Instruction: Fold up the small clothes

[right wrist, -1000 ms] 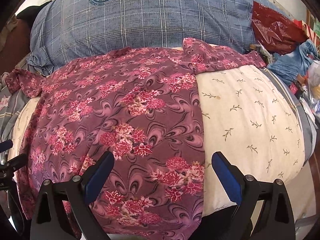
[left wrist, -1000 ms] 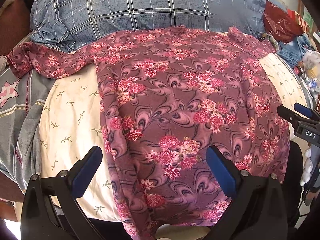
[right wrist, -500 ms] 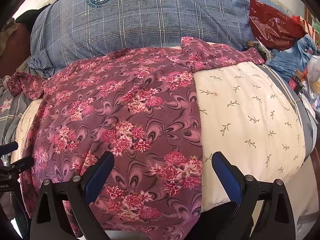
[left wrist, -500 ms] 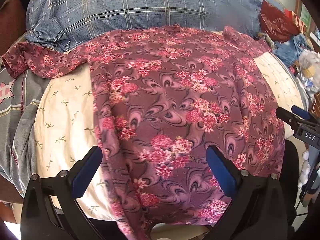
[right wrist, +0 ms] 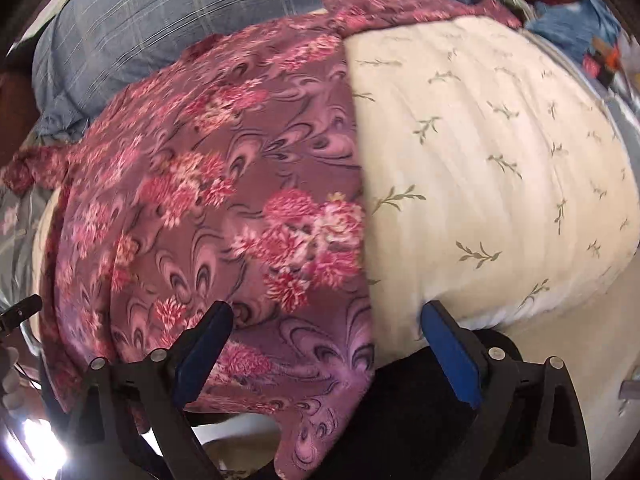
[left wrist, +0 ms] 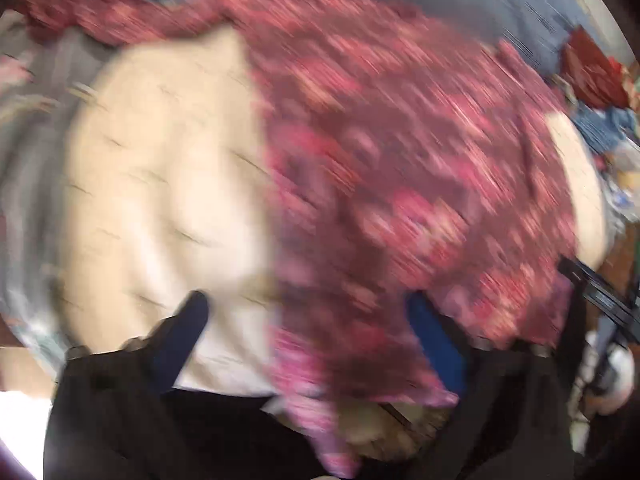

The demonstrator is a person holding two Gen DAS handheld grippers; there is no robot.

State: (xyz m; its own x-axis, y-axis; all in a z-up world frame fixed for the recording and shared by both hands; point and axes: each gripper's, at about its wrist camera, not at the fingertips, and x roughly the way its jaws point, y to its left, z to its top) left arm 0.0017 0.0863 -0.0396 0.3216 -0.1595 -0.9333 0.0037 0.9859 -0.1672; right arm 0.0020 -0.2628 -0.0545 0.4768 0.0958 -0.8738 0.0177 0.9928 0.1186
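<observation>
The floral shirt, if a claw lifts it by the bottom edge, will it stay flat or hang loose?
Probably loose: the floral shirt drapes over the curve of the cream pillow and its hem hangs off the near edge, so it looks thin and floppy. It likely weighs little. The smooth fabric may slide when dragged.

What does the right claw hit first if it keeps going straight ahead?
Most likely the right side edge of the maroon floral garment, where it meets the cream leaf-print cushion. The open right claw straddles that edge; depth is unclear.

A maroon floral-print garment point(right wrist: 224, 200) lies spread flat over the left half of the cream leaf-print cushion point(right wrist: 500, 168), its hem draping over the near edge
</observation>
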